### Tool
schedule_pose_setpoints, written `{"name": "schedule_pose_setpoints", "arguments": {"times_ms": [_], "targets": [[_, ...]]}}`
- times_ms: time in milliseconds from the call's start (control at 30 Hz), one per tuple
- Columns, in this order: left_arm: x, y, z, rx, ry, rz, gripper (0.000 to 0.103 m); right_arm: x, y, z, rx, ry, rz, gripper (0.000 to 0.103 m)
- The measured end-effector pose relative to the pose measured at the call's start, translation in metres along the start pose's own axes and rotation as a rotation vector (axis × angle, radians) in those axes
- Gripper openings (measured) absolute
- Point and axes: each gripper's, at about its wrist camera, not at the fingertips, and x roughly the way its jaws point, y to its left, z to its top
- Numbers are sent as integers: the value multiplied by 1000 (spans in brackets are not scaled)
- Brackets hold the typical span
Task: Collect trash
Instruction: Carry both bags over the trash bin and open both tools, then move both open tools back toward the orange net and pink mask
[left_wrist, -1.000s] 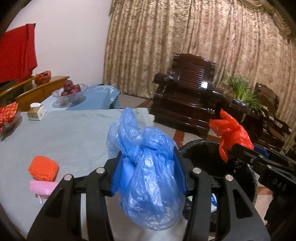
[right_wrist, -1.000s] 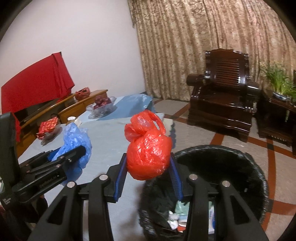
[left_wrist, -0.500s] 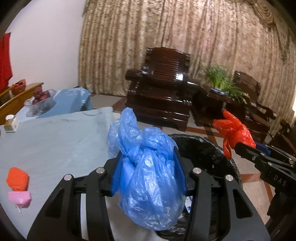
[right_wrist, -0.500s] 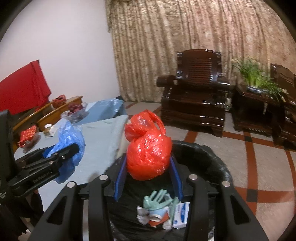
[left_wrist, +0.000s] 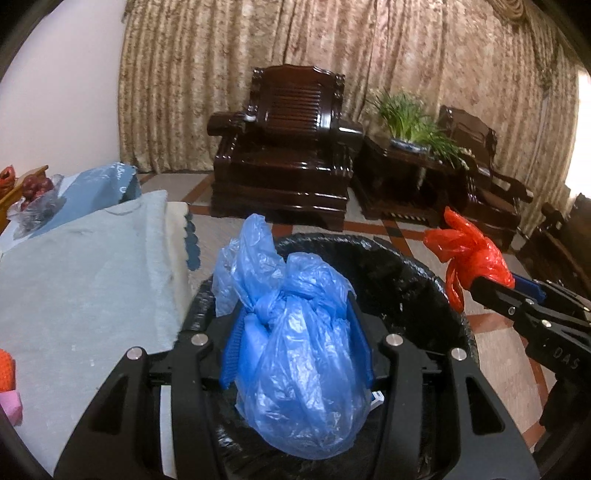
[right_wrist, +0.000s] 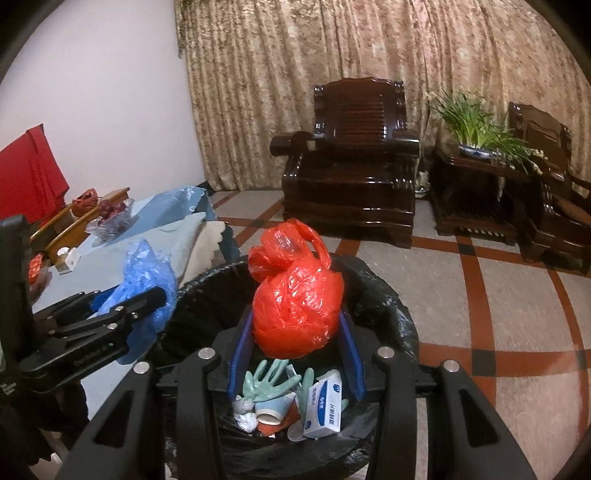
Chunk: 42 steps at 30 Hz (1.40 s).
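My left gripper (left_wrist: 295, 350) is shut on a knotted blue plastic bag (left_wrist: 295, 354), held over the near rim of a black-lined trash bin (left_wrist: 399, 280). My right gripper (right_wrist: 295, 347) is shut on a knotted red plastic bag (right_wrist: 295, 302) above the open bin (right_wrist: 380, 295). Inside the bin lie green rubber gloves (right_wrist: 267, 380), a white and blue box (right_wrist: 323, 402) and a paper cup (right_wrist: 271, 411). The red bag (left_wrist: 469, 258) shows at the right of the left wrist view; the blue bag (right_wrist: 147, 284) shows at the left of the right wrist view.
A table under a light blue cloth (left_wrist: 85, 280) stands left of the bin, with an orange item (left_wrist: 6, 373) and a pink item (left_wrist: 9, 406) at its near edge. A dark wooden armchair (left_wrist: 288, 155), a side table with a plant (left_wrist: 410, 122) and tiled floor (right_wrist: 517, 314) lie beyond.
Both grippers have swung from over the table to above the bin and sunk a little, each still holding its bag. The bin's contents have come into the right wrist view.
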Motion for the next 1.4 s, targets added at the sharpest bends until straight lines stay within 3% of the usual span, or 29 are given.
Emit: {"name": "schedule_pose_setpoints", "arguments": {"times_ms": [100, 233, 367, 533, 833, 1400], "targets": [[9, -5, 0, 6, 12, -10, 50, 4, -8, -3, 6, 6, -10, 44], [17, -12, 2, 8, 21, -27, 64, 10, -15, -6, 9, 24, -21, 48], [17, -12, 5, 6, 18, -29, 78, 14, -21, -7, 13, 35, -39, 78], [5, 9, 6, -15, 6, -12, 85, 9, -17, -8, 13, 17, -37, 97], [-46, 69, 7, -95, -56, 117, 90, 7, 6, -3, 7, 1, 8, 97], [-154, 194, -34, -228, -116, 418, 90, 23, 169, 2, -205, -8, 254, 97]]}}
